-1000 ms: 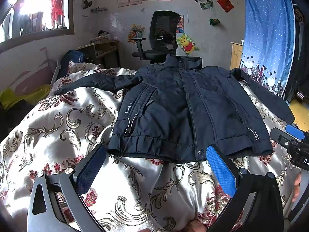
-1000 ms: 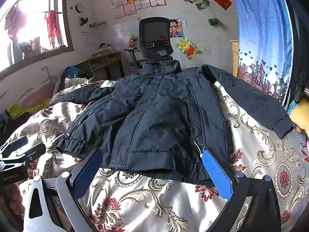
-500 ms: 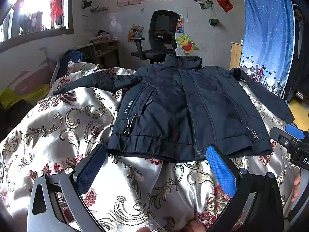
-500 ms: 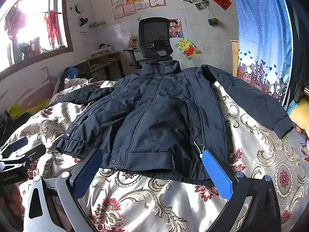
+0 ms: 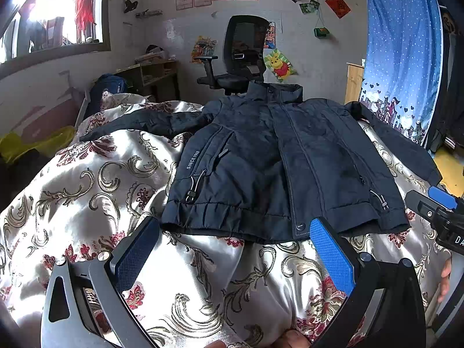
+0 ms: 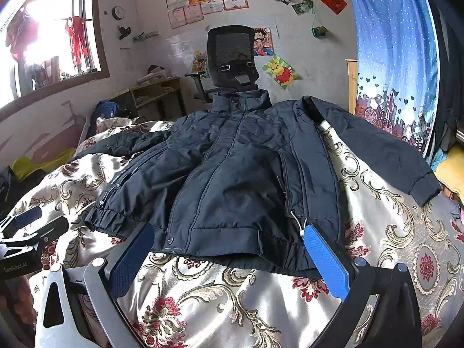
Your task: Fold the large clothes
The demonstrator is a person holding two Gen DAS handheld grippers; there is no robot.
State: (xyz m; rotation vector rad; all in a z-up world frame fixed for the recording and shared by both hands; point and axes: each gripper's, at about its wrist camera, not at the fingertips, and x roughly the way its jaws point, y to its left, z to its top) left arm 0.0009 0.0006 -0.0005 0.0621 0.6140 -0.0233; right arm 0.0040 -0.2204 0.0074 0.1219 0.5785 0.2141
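A dark navy jacket [image 5: 269, 162] lies flat, front up and zipped, on a bed with a shiny floral bedspread [image 5: 95, 191]. Its sleeves spread out to both sides and its hem faces me. It also shows in the right wrist view [image 6: 232, 174], with the right sleeve [image 6: 382, 150] stretched out. My left gripper [image 5: 235, 240] is open and empty, just short of the hem's middle. My right gripper [image 6: 229, 246] is open and empty, its fingers astride the hem's right part. Each gripper shows at the edge of the other's view, the right one [image 5: 440, 211] and the left one [image 6: 26, 232].
A black office chair [image 5: 240, 55] stands beyond the bed's far end, by a wall with posters. A desk with shelves [image 5: 150, 72] is at the back left under a window. A blue curtain [image 5: 403, 46] hangs on the right.
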